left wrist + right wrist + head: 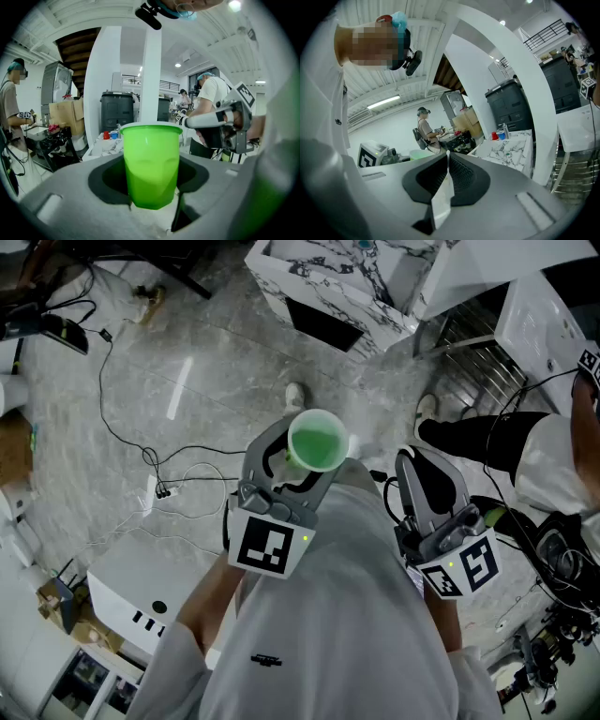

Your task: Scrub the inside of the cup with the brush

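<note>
Left gripper (292, 465) is up at the centre of the head view, and it has the green cup (316, 439). The jaws are clamped on the lower half of the cup's wall from both sides. The cup stands upright between them with its open mouth facing the head camera, and its inside looks bright green all the way down.

Over to the right gripper (427, 482), just beside it toward the right of the frame: its jaws are pressed together. Only a thin pale sliver shows along the seam, and I can't tell what it is.

Below both lie a grey floor (187, 362) and a marbled worktop (314, 277) at the top of the frame.
</note>
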Demonstrator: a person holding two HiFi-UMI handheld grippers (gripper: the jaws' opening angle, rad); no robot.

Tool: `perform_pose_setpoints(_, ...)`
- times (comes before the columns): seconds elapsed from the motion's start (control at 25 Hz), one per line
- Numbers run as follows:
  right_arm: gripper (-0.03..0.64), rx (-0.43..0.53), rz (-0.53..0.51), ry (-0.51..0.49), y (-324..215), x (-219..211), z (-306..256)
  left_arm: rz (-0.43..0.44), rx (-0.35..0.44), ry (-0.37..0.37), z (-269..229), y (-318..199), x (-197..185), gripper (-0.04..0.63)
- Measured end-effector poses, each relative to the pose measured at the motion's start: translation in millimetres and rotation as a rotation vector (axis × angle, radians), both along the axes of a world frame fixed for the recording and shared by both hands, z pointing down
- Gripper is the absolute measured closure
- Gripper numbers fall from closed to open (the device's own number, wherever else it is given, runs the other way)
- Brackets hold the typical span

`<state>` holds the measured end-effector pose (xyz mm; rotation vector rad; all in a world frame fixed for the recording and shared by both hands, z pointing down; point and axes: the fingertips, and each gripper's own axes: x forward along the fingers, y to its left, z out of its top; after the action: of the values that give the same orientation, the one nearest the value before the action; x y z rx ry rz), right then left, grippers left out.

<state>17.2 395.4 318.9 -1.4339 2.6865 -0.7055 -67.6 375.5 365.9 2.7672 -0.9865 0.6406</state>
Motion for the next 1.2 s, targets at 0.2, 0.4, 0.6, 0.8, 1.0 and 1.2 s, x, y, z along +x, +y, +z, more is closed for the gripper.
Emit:
perform_pose_setpoints(0.2,0.598,0.021,-0.005,-0.014,36,14,-14,-0.035,0.013,0.009,-18,42,12,0.336)
perform_pose_setpoints(0.4,0.598,0.038,0.0,-0.027,50,22,-18,-0.036,0.014,-0.002,-18,57,16,0.336)
perform_pose_setpoints(0.6,0.597,0.033,0.01,-0.082,45,21,-14,0.013,-0.011,-0.005,-7,50,25,0.336)
perform_pose_setpoints(0.8,0.597,0.001,0.032,-0.09,5,20,-4,0.029,-0.018,0.009,-4,5,26,0.336)
perform_pose_setpoints(1.0,0.597,-0.006,0.052,-0.063,-60,13,-3,0.049,-0.02,0.021,-6,-56,15,0.336)
perform_pose_setpoints(1.2,0.597,0.014,0.094,-0.042,-130,-2,-15,0.04,-0.021,0.064,-15,-116,-4,0.336)
